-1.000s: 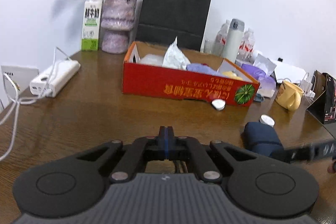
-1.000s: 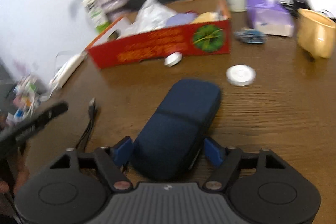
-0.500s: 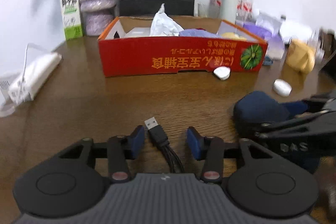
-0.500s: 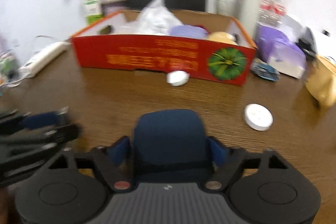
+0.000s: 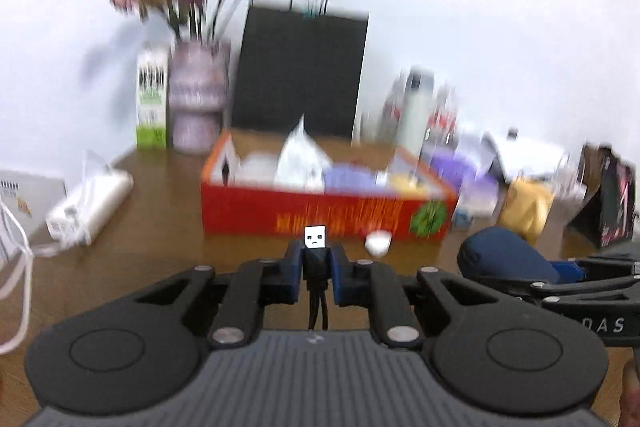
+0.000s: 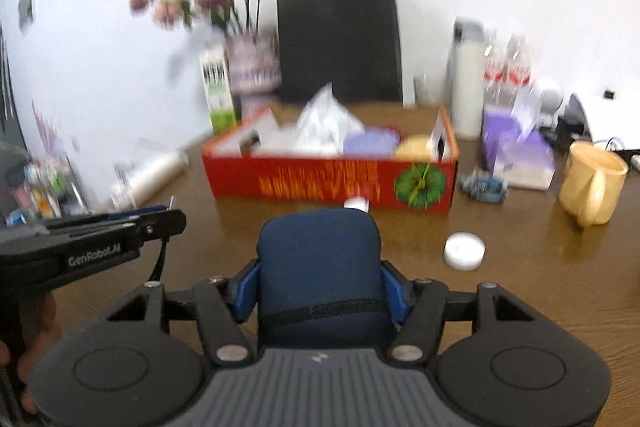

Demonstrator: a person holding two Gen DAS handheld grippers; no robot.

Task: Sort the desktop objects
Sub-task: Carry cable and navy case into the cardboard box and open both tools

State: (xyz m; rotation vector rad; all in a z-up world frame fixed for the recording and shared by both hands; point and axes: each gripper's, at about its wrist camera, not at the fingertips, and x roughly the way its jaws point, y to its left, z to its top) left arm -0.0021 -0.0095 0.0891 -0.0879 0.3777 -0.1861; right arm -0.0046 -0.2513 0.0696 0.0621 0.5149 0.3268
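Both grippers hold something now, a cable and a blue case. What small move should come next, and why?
Probably carry both forward to the red box. The left gripper pinches the black USB cable, and the right gripper, jaws closing, has the blue case between its pads. The box stands open just ahead, already holding sorted things.
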